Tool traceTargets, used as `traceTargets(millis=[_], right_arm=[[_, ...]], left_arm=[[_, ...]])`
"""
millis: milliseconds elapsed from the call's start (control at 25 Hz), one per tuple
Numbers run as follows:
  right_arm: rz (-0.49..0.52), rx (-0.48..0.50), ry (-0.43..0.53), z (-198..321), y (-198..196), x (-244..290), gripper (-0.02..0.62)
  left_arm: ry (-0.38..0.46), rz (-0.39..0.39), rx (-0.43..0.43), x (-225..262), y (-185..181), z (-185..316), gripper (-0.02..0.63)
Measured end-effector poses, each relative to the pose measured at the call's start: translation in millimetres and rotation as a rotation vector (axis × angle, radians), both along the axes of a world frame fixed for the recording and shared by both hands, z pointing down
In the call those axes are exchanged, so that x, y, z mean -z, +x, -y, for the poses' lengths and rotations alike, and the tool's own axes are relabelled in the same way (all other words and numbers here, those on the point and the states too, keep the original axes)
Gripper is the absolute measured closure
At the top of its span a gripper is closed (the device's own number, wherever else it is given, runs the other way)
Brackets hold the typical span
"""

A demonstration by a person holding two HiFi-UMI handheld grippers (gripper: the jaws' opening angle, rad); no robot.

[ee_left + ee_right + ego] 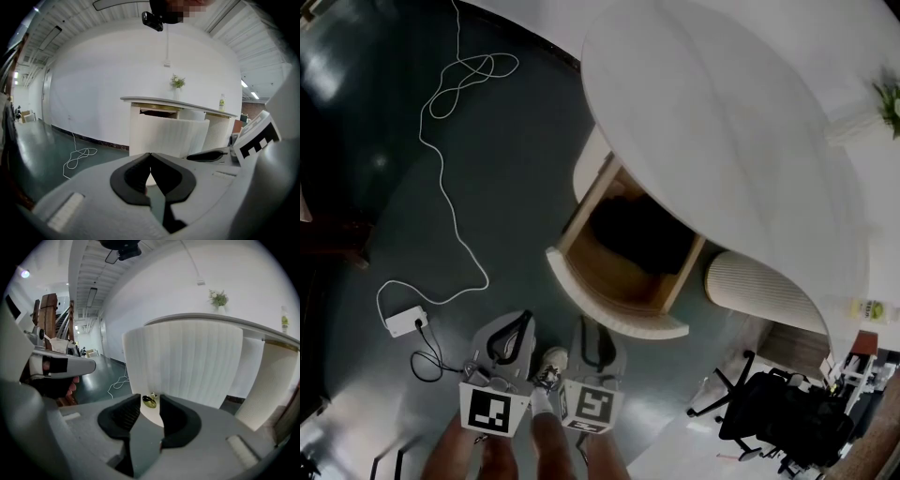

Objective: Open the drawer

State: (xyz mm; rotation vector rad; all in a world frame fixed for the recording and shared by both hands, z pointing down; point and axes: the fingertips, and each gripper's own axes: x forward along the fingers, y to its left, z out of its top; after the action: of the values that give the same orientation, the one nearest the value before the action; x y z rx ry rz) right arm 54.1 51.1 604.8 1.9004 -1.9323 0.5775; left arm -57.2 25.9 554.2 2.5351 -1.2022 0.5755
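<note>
Jutting out from under the round white top (722, 122), the drawer (581, 211) is open. Its long axis runs from the cabinet straight toward the two grippers, and its curved ribbed front (614, 314) is the near end, facing them. Inside it is a dark wooden box, open upward.

The right gripper (591, 330) is just short of that front and points at it, tipped a little downward. Its jaws stand apart with a clear gap. In the right gripper view the small gold knob (149, 401) on the front shows through that gap, just past the tips, with neither pad pressing on it. The ribbed front fills the space ahead of and above this gripper.

The left gripper (150, 155) is held just beside the right one, on its left. Its jaws meet at the tips with nothing between them. From it the drawer lies ahead and slightly to the right, a little further off than from the right gripper.

A white cable (441, 159) loops over the dark floor ahead and to the left of the left gripper, ending at a plug block (405, 321) near its left side. A black chair (778, 412) stands well to the right of the right gripper.
</note>
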Motion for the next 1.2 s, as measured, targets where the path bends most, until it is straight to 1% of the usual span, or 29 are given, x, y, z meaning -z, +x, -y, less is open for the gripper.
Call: traceTargets(millis=[360,600,800,1000,1200], right_arm=[[-0.006,0.006,0.014,-8,1,32,0.462],[-0.005,0.003,0.037,-19,4,74,0.462],[-0.011,-0.031,0.059,-21,23,117,0.462],[-0.018,-0.064,0.114,-13,47,170,0.462],[-0.015,-0.085,0.158,-4,72,227,0.462]], left_arm=[[0.024,0.017,-0.020,29,2,5,0.595],[0.060,0.020,-0.050,69,11,8,0.595],[0.091,0.015,-0.078,113,22,13,0.595],[0.128,0.006,-0.115,160,39,16,0.595],[0.202,-0.029,-0.140,210,56,20,0.595]])
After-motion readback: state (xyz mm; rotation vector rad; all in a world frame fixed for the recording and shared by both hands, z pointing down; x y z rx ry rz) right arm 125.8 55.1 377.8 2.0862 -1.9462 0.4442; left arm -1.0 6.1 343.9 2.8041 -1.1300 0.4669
